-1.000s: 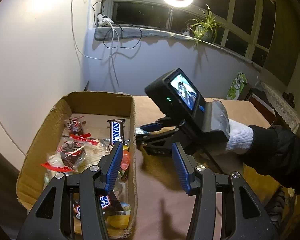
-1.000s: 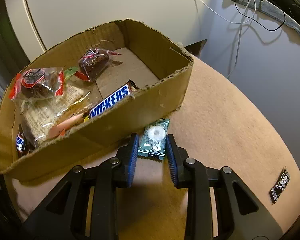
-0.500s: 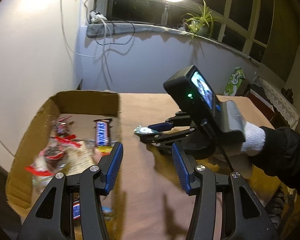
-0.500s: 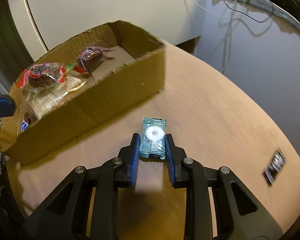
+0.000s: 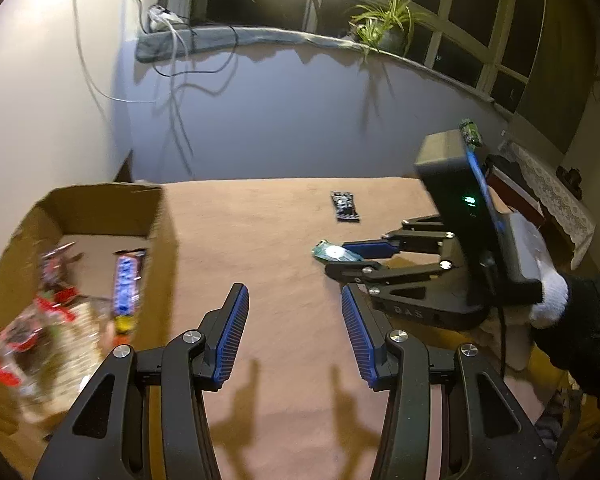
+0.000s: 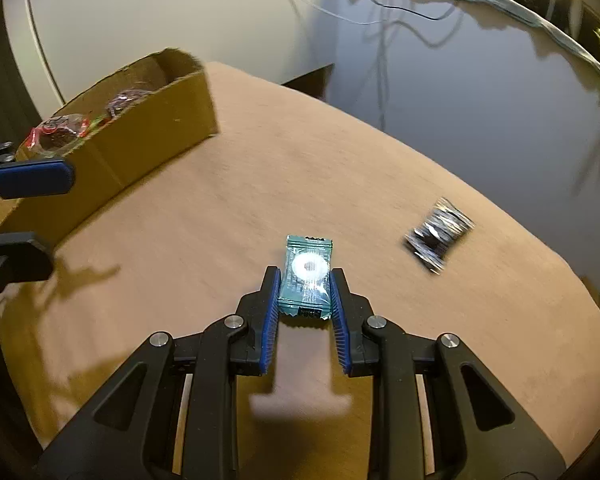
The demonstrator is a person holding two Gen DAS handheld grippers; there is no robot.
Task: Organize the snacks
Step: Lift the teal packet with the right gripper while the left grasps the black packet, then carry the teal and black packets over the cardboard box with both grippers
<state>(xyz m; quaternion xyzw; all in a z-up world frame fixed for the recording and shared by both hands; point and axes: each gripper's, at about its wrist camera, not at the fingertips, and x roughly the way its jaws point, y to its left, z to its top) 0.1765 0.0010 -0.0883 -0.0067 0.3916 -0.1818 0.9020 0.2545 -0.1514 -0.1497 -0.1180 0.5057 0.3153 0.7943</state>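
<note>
**Mint candy in transit**

The right gripper [image 6: 305, 304] clamps the teal mint packet [image 6: 308, 276] above the table [image 6: 220, 208]. The left gripper [image 5: 294, 332] gapes empty. The cardboard box [image 6: 148, 136] sits at ten o'clock; next, probably carry and release there.

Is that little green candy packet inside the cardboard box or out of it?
Out. The green candy packet is pinched between the right tongs above the tan tabletop, well clear of the cardboard box.

left gripper [image 5: 295, 332] fingers apart, empty | right gripper [image 6: 305, 300] clamped
</note>
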